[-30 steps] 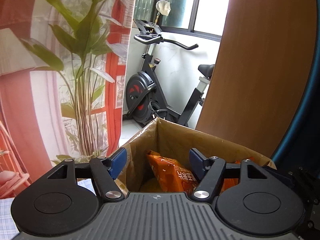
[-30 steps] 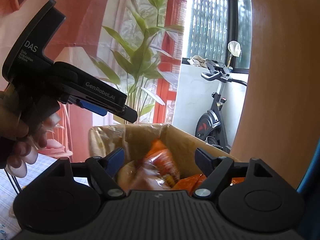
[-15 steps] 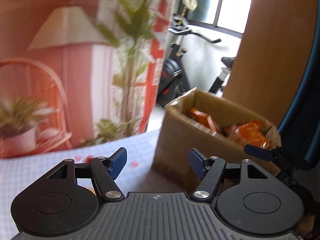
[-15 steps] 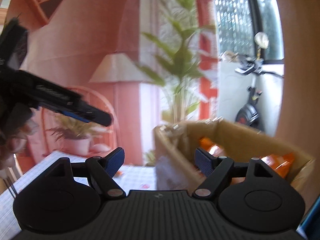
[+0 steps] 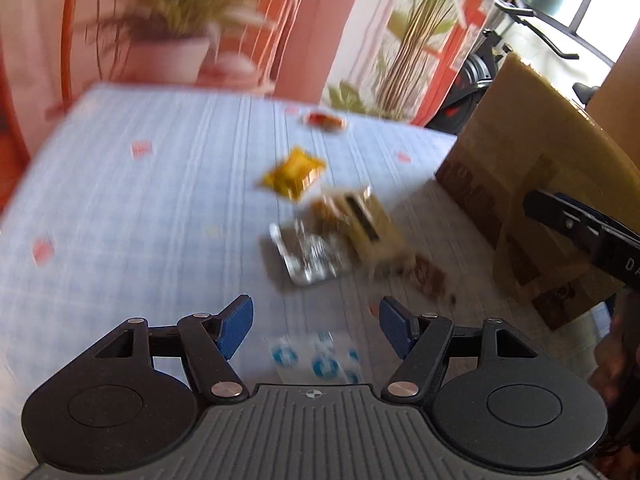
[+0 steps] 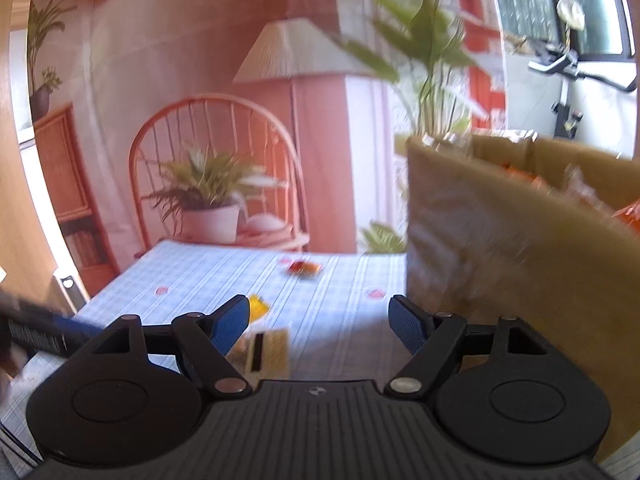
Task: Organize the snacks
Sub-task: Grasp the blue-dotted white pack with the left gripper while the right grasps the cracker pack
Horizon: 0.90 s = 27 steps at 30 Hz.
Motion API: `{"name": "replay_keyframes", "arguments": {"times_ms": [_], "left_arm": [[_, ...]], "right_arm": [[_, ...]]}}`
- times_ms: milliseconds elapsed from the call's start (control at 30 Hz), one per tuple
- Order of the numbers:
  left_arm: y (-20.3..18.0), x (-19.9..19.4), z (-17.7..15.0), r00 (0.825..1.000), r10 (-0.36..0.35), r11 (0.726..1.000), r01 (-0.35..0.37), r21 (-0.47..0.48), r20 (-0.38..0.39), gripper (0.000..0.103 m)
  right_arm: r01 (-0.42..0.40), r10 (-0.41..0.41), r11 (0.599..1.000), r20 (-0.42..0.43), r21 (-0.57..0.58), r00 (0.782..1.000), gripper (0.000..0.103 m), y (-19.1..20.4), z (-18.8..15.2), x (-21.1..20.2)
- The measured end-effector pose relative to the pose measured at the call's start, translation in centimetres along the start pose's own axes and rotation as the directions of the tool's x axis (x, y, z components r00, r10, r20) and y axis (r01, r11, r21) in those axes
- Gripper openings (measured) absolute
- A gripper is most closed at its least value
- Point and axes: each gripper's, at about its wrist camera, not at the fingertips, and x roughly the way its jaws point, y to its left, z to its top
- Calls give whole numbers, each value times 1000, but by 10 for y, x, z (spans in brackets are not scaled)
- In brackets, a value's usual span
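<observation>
Pink backdrop printed with a wicker chair and potted plants stood behind the worktop (image 5: 120, 184), which wore a pale blue checked cloth with small red motifs; its far edge ran along the foot of that backdrop, and a broad bare stretch of cloth lay open on the left side in the left wrist view.

A tall brown cardboard box (image 5: 532, 168) stood at the right of the worktop, its near corner close beside the loose snacks; orange packets (image 6: 628, 212) showed over its rim in the right wrist view.

The snacks lay blurred in a loose cluster ahead of the left gripper (image 5: 316, 326): a yellow crinkled packet (image 5: 294, 172), a beige packet with a dark stripe (image 5: 364, 220) just beside it, a silver foil packet (image 5: 308, 256) touching the beige one, a small brown packet (image 5: 428, 280) nearer the box, and a red-and-orange packet (image 5: 324, 120) well apart near the far edge.

The left gripper's blue-padded fingers (image 5: 236, 326) stood spread wide with nothing between them, over a clear packet with blue dots (image 5: 316, 360).

The right gripper (image 6: 320, 324) also had its fingers (image 6: 230, 326) parted wide and empty, close beside the box wall.
</observation>
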Motion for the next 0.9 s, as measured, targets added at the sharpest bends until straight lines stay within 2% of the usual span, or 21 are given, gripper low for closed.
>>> {"name": "replay_keyframes", "arguments": {"times_ms": [67, 133, 300, 433, 467, 500, 567, 800, 900], "left_arm": [[1, 5, -11, 1000, -2, 1000, 1, -26, -12, 72], [-3, 8, -20, 1000, 28, 999, -28, -19, -12, 73], [1, 18, -36, 998, 35, 999, -36, -27, -60, 73], [1, 21, -44, 998, 39, 999, -39, -7, -52, 70], [2, 20, -44, 998, 34, 999, -34, -2, -48, 64], [2, 21, -47, 999, 13, 1000, -14, -14, -40, 53], [8, 21, -46, 1000, -4, 999, 2, -47, -27, 52], [30, 21, -30, 997, 74, 996, -72, -58, 38, 51], [42, 25, -23, 997, 61, 995, -57, -84, 41, 51]], "right_arm": [[-5, 4, 1000, -21, -18, 1000, 78, 2, -4, 5], [-8, 7, 1000, -39, -26, 999, 78, 4, -9, 8], [-13, 12, 1000, -74, -18, 997, 78, 5, -20, 16], [-19, 18, 1000, -103, -13, 995, 78, 6, -28, 25], [-24, 22, 1000, -110, -13, 994, 78, 6, -30, 28], [-27, 25, 1000, -116, -16, 993, 77, 7, -31, 30], [-33, 30, 999, -130, -24, 991, 76, 8, -32, 36], [-78, 71, 996, -174, -35, 982, 68, 8, -31, 62], [-96, 86, 995, -205, -38, 975, 66, 10, -32, 81]]}}
